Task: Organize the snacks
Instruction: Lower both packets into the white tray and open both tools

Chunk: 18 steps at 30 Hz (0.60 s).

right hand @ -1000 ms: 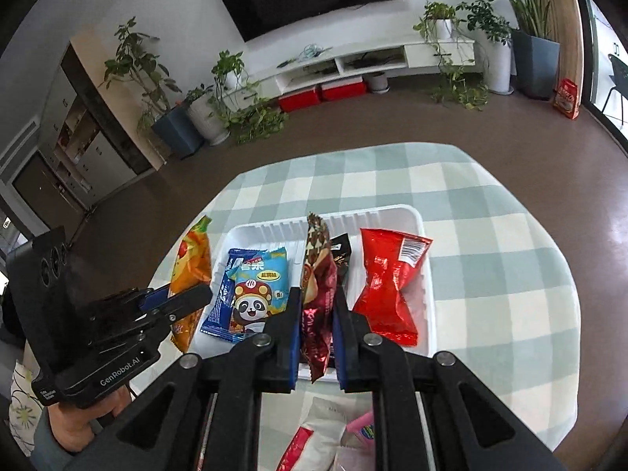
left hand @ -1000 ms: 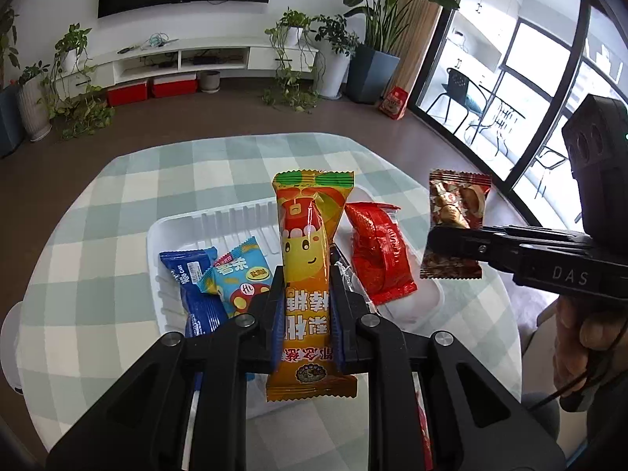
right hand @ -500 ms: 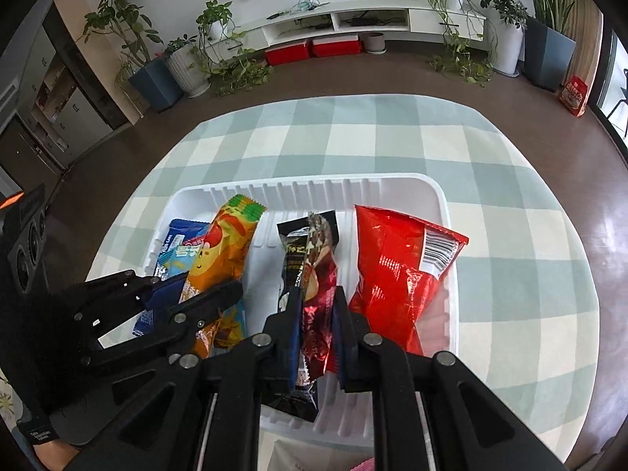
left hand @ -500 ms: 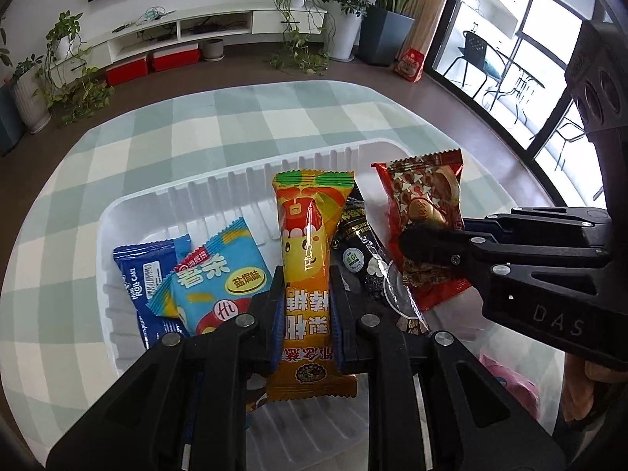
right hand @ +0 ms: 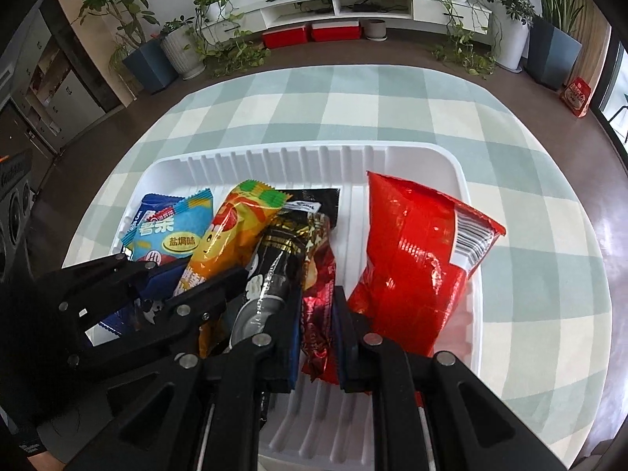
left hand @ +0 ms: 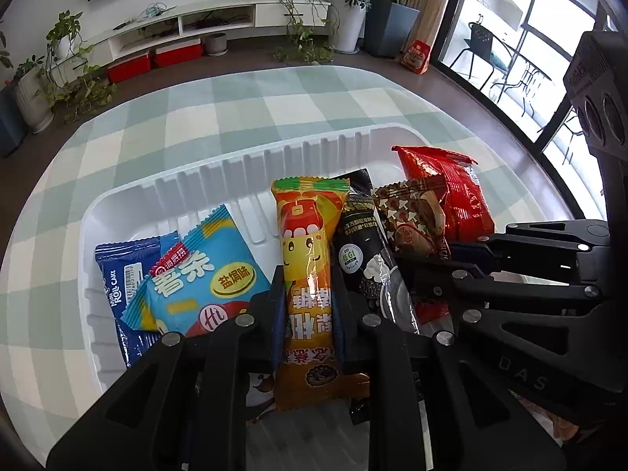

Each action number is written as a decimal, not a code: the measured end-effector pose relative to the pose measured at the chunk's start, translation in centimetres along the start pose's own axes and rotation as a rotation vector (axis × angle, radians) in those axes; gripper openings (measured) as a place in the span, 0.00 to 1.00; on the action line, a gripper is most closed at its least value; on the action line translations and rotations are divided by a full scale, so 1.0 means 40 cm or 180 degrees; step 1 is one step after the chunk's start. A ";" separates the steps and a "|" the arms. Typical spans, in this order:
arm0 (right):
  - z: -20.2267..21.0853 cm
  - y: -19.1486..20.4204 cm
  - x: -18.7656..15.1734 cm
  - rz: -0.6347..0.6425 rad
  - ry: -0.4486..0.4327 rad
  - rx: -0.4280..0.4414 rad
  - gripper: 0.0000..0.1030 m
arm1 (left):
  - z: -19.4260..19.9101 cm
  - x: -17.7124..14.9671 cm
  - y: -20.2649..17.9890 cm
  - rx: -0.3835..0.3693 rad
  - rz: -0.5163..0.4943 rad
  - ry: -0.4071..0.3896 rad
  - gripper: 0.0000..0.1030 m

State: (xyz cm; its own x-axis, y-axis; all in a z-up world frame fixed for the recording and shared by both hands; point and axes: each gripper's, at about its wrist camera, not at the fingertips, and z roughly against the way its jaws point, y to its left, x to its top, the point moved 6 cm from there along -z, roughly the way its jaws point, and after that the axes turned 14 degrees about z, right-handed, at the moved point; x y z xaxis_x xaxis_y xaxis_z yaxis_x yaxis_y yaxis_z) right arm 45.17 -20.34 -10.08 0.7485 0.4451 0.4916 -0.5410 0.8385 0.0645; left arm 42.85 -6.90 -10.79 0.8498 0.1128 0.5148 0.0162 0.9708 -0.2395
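Note:
A white ribbed tray (left hand: 219, 172) on the checked tablecloth holds several snack packets side by side. My left gripper (left hand: 308, 286) is shut on a long orange-yellow packet (left hand: 310, 235), which lies low in the tray's middle. Left of it are a light blue packet (left hand: 196, 274) and a dark blue roll-cake packet (left hand: 114, 274). My right gripper (right hand: 317, 306) is shut on a brown-red packet (right hand: 320, 259), held edge-up between a black packet (right hand: 282, 251) and a big red bag (right hand: 416, 255). The left gripper (right hand: 212, 272) and its orange-yellow packet (right hand: 231, 235) show at the left of the right wrist view.
The round table with the green and white checked cloth (right hand: 353, 102) ends close around the tray (right hand: 392, 153). Beyond it are brown floor, potted plants and a low white TV cabinet. The two grippers sit close together over the tray's near side.
Both grippers have come down and forward with their packets, from above the table into the tray. The two held packets now sit among the others.

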 end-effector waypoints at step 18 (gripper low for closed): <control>0.007 0.004 0.001 -0.0023 -0.0045 0.0025 0.21 | 0.028 0.002 0.011 0.0135 -0.0014 -0.0116 0.23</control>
State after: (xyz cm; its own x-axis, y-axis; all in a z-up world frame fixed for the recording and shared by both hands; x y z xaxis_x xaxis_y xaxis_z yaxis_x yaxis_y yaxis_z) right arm 44.98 -20.27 -9.81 0.7469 0.4345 0.5033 -0.5386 0.8392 0.0748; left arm 42.33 -6.20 -9.92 0.8301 0.1155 0.5455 -0.0032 0.9793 -0.2024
